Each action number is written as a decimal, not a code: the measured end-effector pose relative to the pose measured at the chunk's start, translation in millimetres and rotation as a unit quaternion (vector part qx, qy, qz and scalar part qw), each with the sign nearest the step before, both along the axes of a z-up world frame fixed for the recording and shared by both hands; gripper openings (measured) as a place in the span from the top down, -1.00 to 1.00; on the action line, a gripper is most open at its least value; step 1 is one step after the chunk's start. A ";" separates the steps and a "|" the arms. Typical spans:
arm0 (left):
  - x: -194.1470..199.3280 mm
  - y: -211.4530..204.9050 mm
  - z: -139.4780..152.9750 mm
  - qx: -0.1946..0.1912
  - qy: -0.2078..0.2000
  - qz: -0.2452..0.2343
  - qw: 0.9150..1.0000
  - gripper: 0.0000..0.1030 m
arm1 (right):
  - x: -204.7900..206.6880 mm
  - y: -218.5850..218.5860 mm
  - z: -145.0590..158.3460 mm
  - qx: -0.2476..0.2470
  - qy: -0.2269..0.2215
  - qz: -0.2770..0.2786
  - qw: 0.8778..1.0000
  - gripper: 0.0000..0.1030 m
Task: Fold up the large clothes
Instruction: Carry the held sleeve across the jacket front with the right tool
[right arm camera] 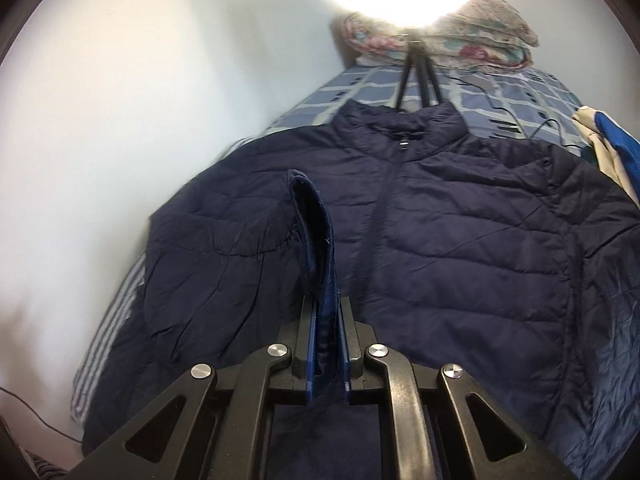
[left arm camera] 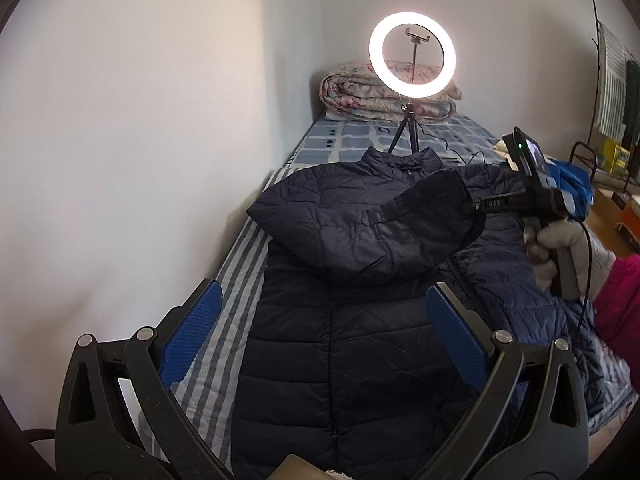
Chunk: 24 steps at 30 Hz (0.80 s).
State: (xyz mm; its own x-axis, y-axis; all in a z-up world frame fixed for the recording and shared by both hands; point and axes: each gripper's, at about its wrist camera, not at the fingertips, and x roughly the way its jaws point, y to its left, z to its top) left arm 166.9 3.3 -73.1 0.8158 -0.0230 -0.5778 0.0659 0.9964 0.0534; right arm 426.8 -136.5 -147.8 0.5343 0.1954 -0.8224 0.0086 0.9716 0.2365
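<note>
A dark navy quilted jacket (left arm camera: 360, 320) lies front-up on the bed, collar toward the far end. Its left sleeve (left arm camera: 360, 224) is folded across the chest. My left gripper (left arm camera: 320, 312) is open and empty, hovering over the jacket's lower half. My right gripper (right arm camera: 328, 320) is shut on the sleeve cuff (right arm camera: 316, 232) and holds it above the jacket (right arm camera: 460, 232). In the left wrist view the right gripper (left arm camera: 476, 206) reaches in from the right at the sleeve's end.
The bed has a striped sheet (left arm camera: 236, 280) and a blue checked cover (left arm camera: 344, 140). A lit ring light on a tripod (left arm camera: 412, 52) stands beyond the collar. A folded floral quilt (left arm camera: 360, 92) lies at the far end. A white wall (left arm camera: 120, 120) runs along the left.
</note>
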 end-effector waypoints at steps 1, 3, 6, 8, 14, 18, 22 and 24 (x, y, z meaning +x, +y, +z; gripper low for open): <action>0.3 -1.7 -0.4 0.005 0.000 0.000 1.000 -1.00 | 3.2 -7.8 -1.6 -0.003 -0.001 -0.006 1.000 0.86; -0.4 -1.3 1.2 0.005 -0.001 0.002 1.000 -1.00 | 11.2 -23.2 -6.9 -0.013 -0.001 -0.016 1.000 0.86; 2.3 0.7 2.1 -0.006 0.003 0.005 1.000 -1.00 | 19.4 -49.2 -15.8 -0.023 -0.001 -0.041 0.999 0.86; 7.4 -0.8 3.0 -0.007 0.004 0.006 1.000 -1.00 | 23.3 -62.7 -22.1 -0.027 0.001 -0.057 0.998 0.86; 14.5 -9.7 2.1 -0.002 0.008 -0.004 1.000 -1.00 | 29.2 -107.8 -44.5 -0.016 0.014 -0.113 0.993 0.86; 14.2 -15.4 4.2 0.004 0.004 -0.010 1.000 -1.00 | 22.0 -120.9 -57.8 0.001 0.029 -0.141 0.990 0.86; 14.9 -18.4 4.1 0.004 0.007 -0.014 1.000 -1.00 | 13.7 -124.1 -69.8 -0.001 0.050 -0.158 0.986 0.86; 15.3 -19.3 3.8 0.004 0.008 -0.015 1.000 -1.00 | 11.9 -125.0 -73.4 -0.002 0.055 -0.159 0.986 0.86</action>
